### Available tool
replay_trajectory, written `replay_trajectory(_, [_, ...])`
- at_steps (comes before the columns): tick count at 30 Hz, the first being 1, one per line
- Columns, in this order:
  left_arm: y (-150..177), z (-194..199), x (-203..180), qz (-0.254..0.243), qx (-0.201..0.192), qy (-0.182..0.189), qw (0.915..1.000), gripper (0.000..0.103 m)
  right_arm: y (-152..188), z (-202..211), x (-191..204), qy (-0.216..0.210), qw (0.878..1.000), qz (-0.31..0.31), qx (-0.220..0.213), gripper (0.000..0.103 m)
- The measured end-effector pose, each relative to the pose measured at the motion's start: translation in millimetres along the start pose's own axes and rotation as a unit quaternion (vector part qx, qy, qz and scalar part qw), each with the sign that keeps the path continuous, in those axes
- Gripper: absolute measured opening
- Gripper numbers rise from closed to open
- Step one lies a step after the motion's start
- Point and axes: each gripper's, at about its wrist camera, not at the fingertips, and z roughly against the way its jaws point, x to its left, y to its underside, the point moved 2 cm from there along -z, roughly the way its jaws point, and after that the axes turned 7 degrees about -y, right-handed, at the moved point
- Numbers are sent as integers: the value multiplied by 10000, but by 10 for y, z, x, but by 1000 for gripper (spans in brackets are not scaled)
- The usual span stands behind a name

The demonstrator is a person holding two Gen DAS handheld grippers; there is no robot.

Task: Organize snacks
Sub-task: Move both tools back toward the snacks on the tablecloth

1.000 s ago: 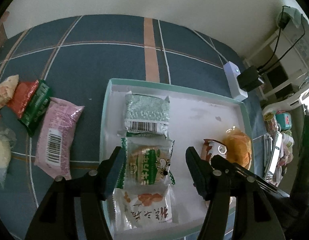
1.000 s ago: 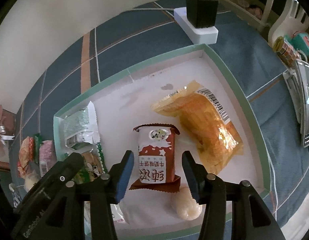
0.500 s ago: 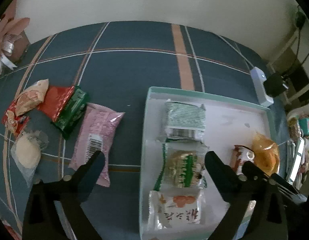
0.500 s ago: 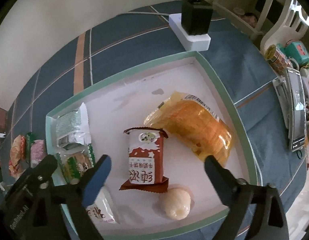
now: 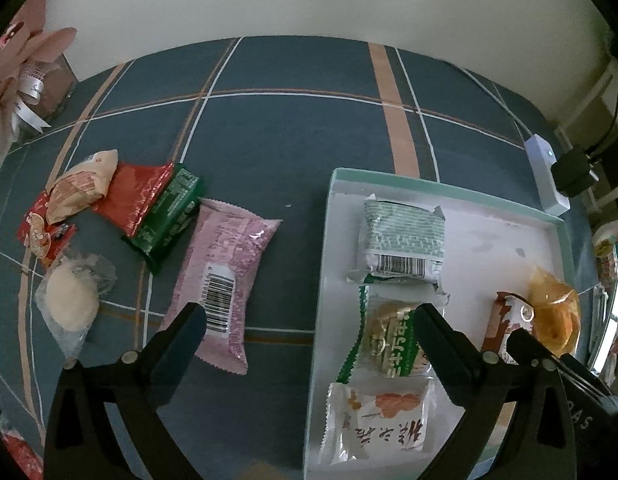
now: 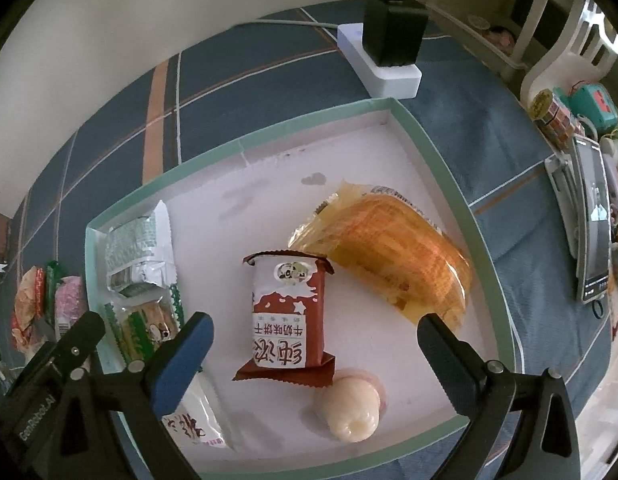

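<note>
A white tray with a green rim (image 5: 509, 204) (image 6: 269, 132) holds a pale green packet (image 5: 403, 236), a green-edged biscuit packet (image 5: 393, 340), a white packet (image 5: 377, 424), a brown-and-white packet (image 6: 291, 312), an orange packet (image 6: 389, 252) and a round pale sweet (image 6: 353, 412). Left of the tray on the cloth lie a pink packet (image 5: 229, 280), a dark green packet (image 5: 169, 216), a red packet (image 5: 139, 194) and a clear-wrapped round cake (image 5: 73, 300). My left gripper (image 5: 309, 320) is open and empty, above the tray's left edge. My right gripper (image 6: 315, 326) is open and empty, over the brown-and-white packet.
A white power strip (image 6: 379, 64) with a black plug (image 6: 393, 28) lies beyond the tray's far corner. A phone (image 6: 595, 220) and small items sit to the right. A pink gift bow (image 5: 21, 64) stands at the far left. The cloth is blue plaid.
Both grippers have opened wide. The left gripper has moved left and back from over the biscuit packet. The right gripper has drawn back a little from the brown-and-white packet.
</note>
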Motion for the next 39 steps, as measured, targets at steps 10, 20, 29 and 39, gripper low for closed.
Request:
replay_trajectory(10, [-36, 172, 153, 14, -98, 8, 10000, 103, 39, 130, 123, -73, 9999, 110, -58, 103])
replay_trajectory(20, [-75, 268, 423, -15, -202, -80, 9998, 103, 124, 260, 376, -77, 9993, 350, -118, 103])
replay_trajectory(29, [-58, 293, 1010, 237, -284, -471, 9982, 103, 277, 196, 827, -205, 9974, 685, 33, 103])
replay_trajectory(39, [-13, 279, 1869, 1082, -248, -777, 9908, 103, 502, 140, 1514, -598, 9913, 1164, 148, 103])
